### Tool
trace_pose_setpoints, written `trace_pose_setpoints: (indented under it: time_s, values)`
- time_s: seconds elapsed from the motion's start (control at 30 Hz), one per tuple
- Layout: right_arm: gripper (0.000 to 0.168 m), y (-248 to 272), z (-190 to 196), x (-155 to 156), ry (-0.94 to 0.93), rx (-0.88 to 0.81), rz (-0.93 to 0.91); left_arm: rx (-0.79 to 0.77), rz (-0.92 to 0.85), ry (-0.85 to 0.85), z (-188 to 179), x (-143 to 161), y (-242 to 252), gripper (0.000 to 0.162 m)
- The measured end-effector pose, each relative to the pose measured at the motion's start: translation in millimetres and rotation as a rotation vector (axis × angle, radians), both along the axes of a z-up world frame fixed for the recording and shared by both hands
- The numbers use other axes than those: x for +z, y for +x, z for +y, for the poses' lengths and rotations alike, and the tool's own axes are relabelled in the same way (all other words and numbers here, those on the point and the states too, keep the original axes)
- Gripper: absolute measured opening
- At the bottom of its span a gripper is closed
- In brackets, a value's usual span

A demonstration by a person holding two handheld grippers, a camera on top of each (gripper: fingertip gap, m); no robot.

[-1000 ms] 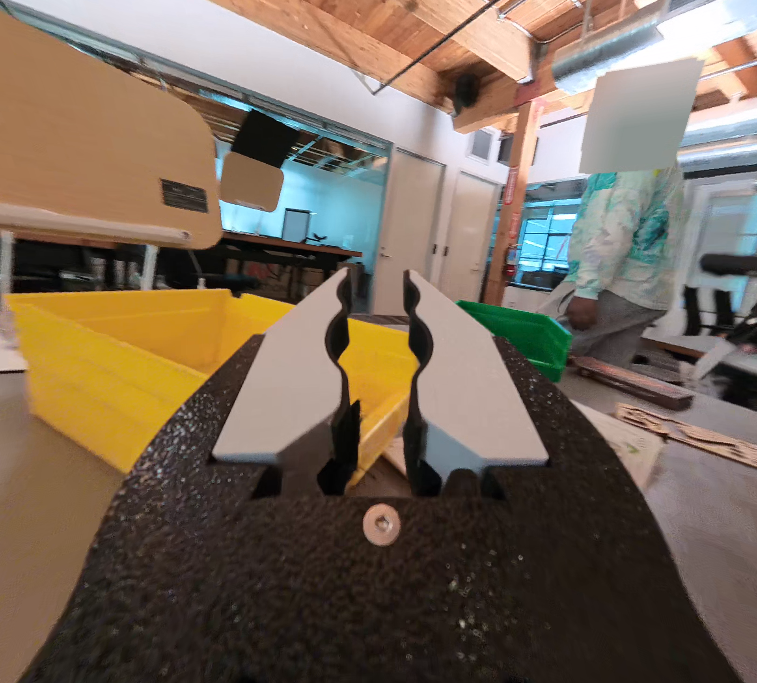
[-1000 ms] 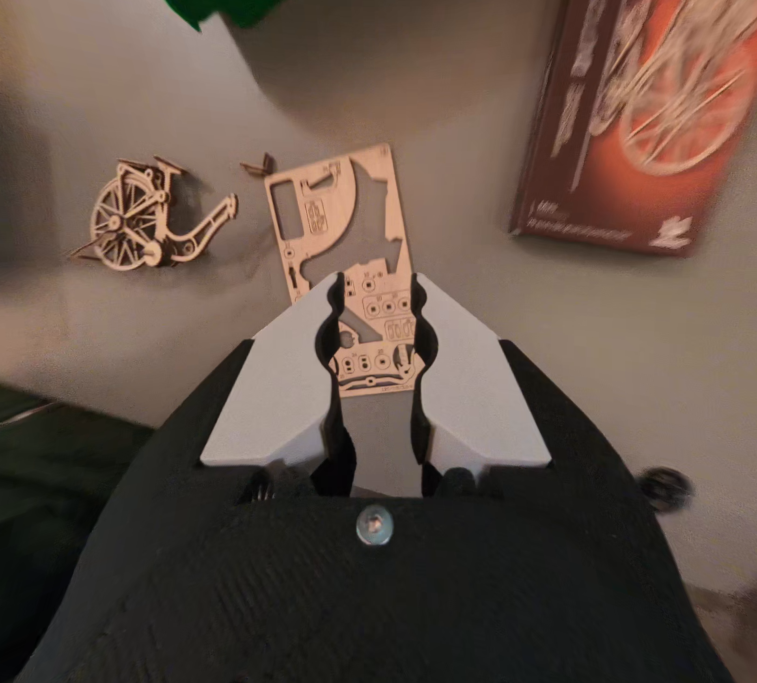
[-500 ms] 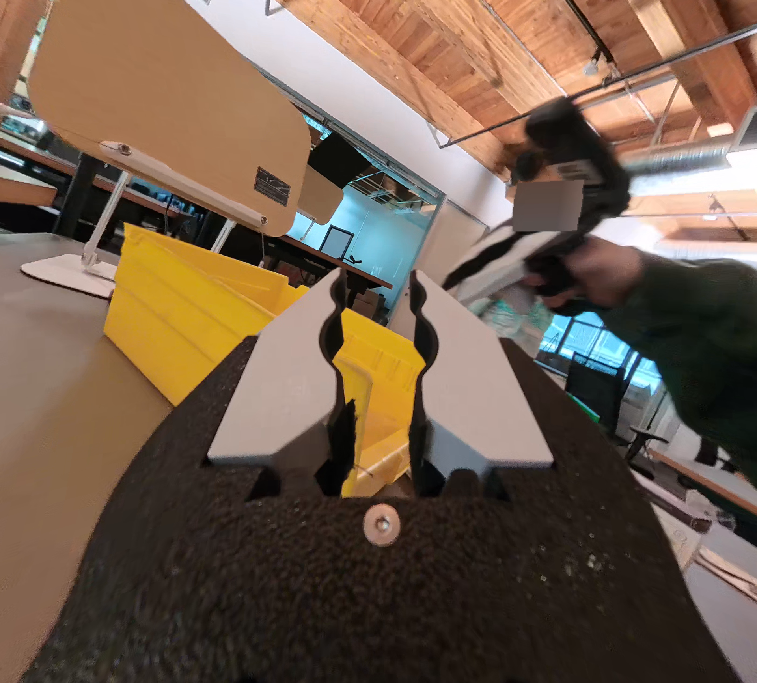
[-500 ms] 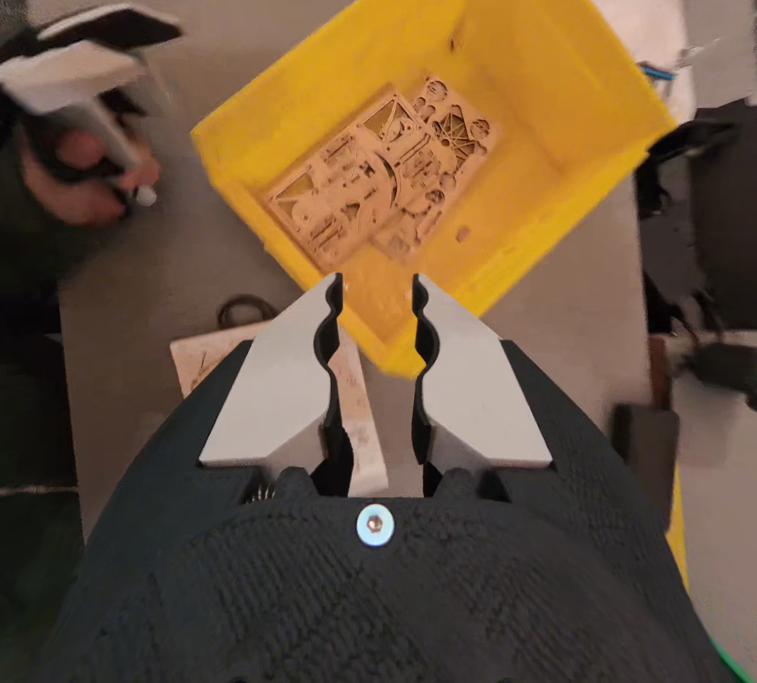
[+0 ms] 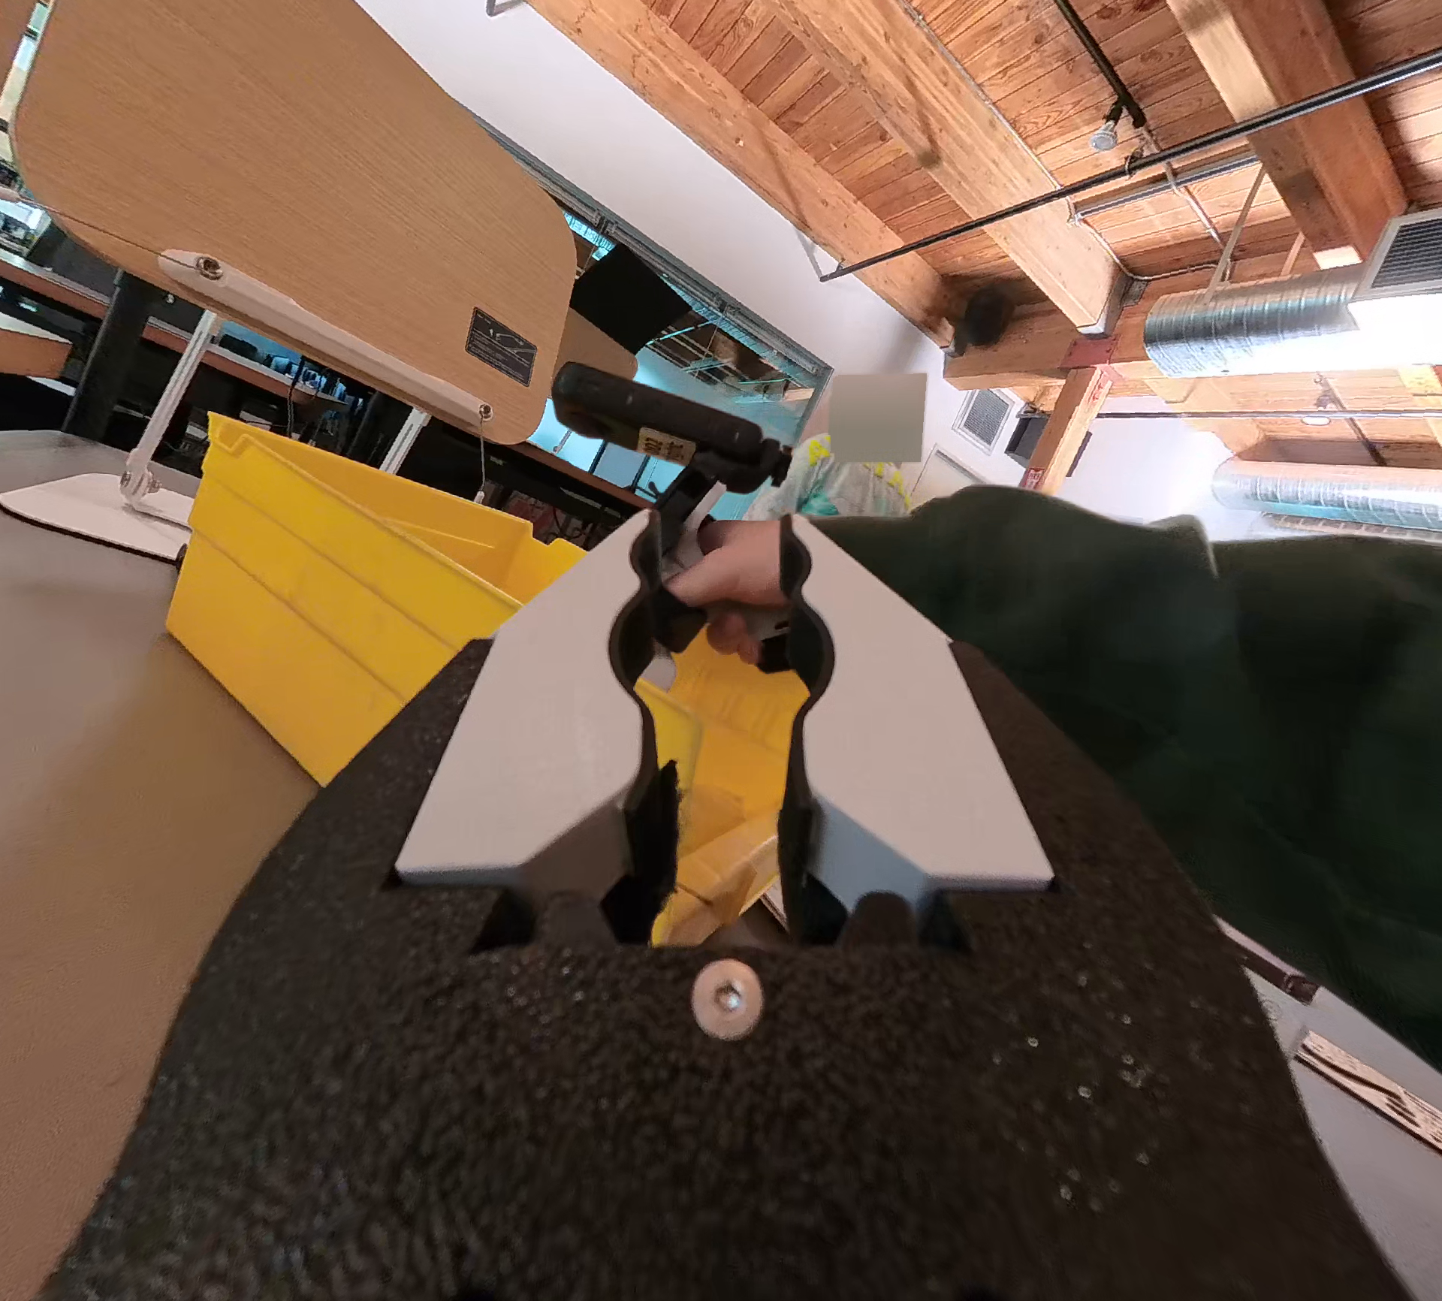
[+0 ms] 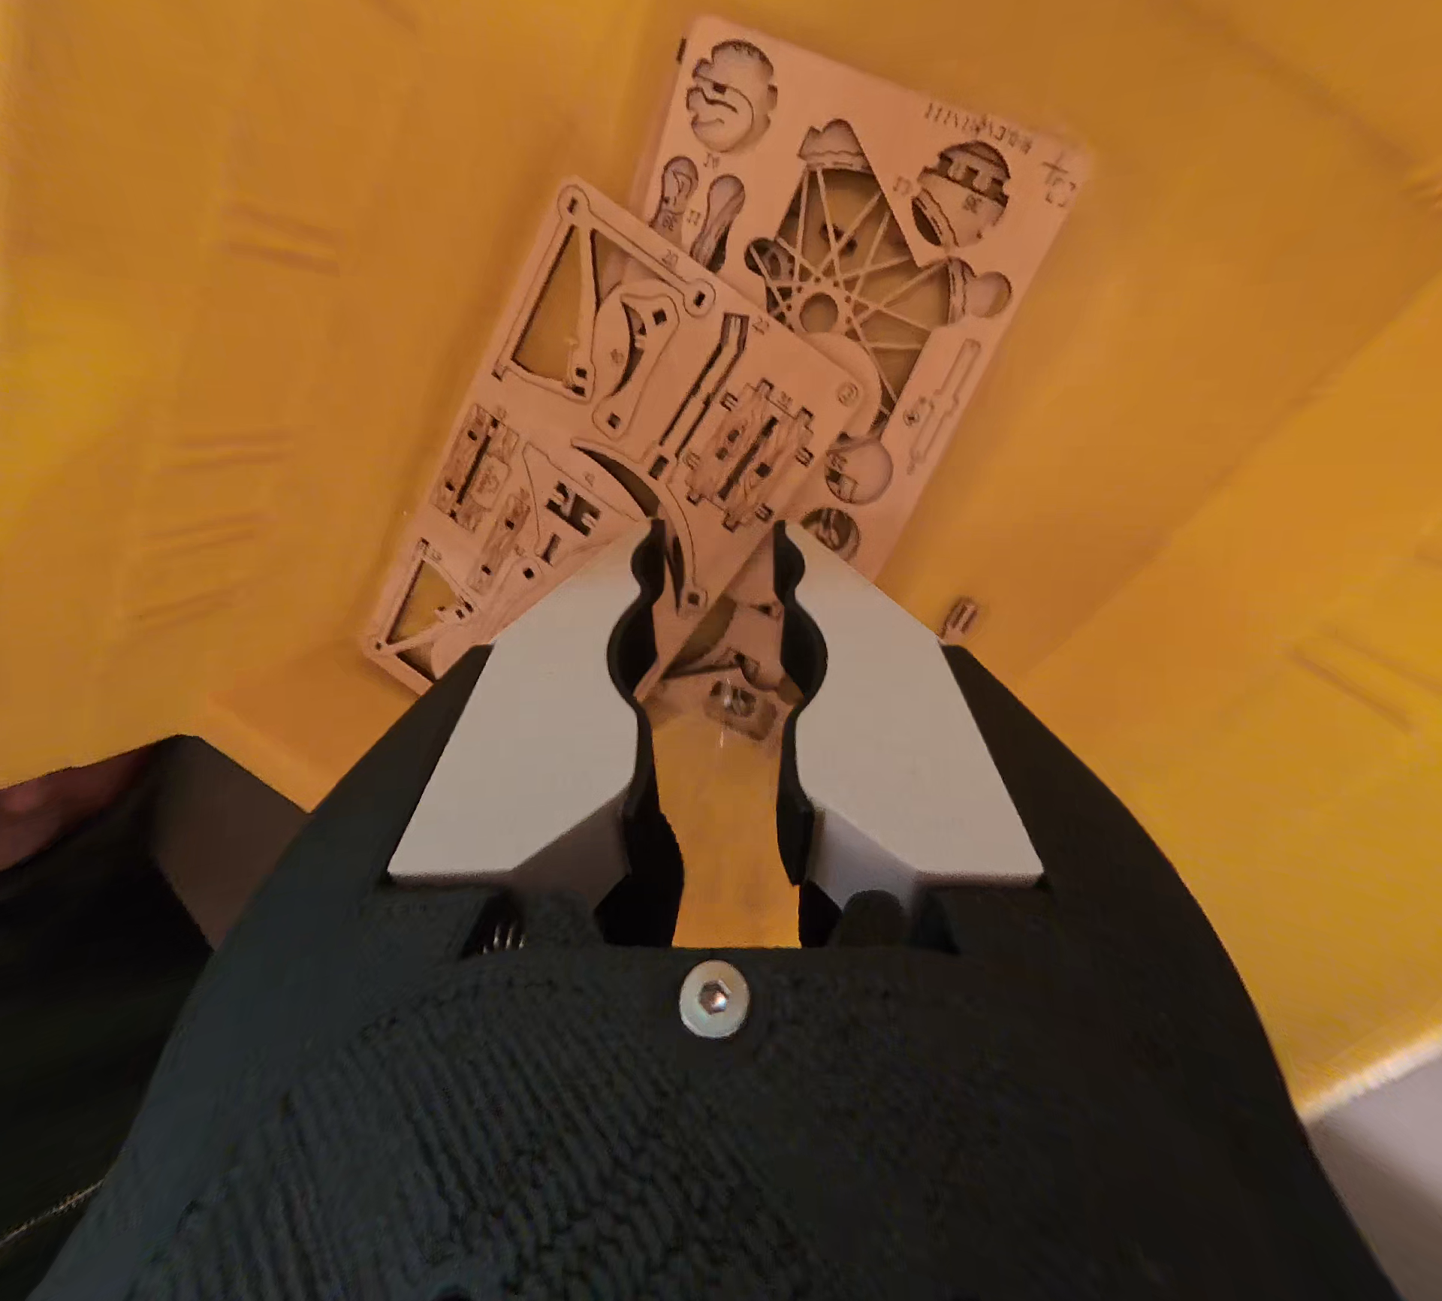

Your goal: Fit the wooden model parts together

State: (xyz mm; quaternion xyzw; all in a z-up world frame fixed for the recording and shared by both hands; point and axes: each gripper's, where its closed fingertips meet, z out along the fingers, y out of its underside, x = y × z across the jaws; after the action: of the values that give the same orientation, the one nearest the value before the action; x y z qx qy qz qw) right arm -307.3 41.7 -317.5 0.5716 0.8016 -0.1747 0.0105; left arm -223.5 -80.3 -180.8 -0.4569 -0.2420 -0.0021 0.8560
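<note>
In the right wrist view, two laser-cut wooden part sheets lie overlapped on the floor of a yellow bin (image 6: 234, 249): a nearer sheet (image 6: 624, 421) on top of a farther sheet (image 6: 897, 233) with a spoked wheel cut in it. My right gripper (image 6: 716, 538) is open and empty, down inside the bin, its tips just above the near edge of the nearer sheet. My left gripper (image 5: 714, 538) is open and empty, low over the table and tilted up. Beyond it, a hand (image 5: 729, 577) in a dark green sleeve holds the other gripper over the yellow bin (image 5: 328, 608).
A small loose wooden piece (image 6: 961, 617) lies on the bin floor to the right of the sheets. A wood-grain panel on a white stand (image 5: 296, 147) stands behind the bin. A flat wooden sheet (image 5: 1381, 1100) lies on the grey table at the far right. About 20 cm separates my left fingertips from my right. To the small loose wooden piece (image 6: 961, 617): right tips about 6 cm, left tips about 25 cm.
My right gripper has swung from the table's bicycle model and box to over the yellow bin, then dropped inside, close to the sheets. My left gripper tilted upward; the right hand came into its view.
</note>
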Motion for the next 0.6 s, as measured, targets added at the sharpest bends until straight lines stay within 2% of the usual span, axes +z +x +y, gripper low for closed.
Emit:
trace_pose_setpoints:
  time_s: [0.2,0.3,0.37,0.43,0.6]
  values:
    - [0.041,-6.1,2.3,-6.9,-0.027,-0.061,-0.019,-0.006,-0.004,-0.008,1.9,-1.0,-0.1,0.028]
    - [0.051,6.0,6.2,-9.6,0.070,-0.007,-0.062,-0.012,-0.006,-0.014,3.6,-1.7,0.0,0.027]
    - [0.047,8.9,10.8,-11.7,0.146,0.028,-0.055,-0.013,-0.007,-0.014,3.8,-1.8,0.0,0.027]
    - [0.038,10.5,6.8,-12.5,0.138,0.035,-0.055,-0.017,-0.007,-0.015,4.2,-1.9,0.4,0.027]
    - [0.038,10.8,6.5,-12.9,0.116,-0.003,-0.056,-0.027,-0.009,-0.018,5.7,-2.4,1.0,0.027]
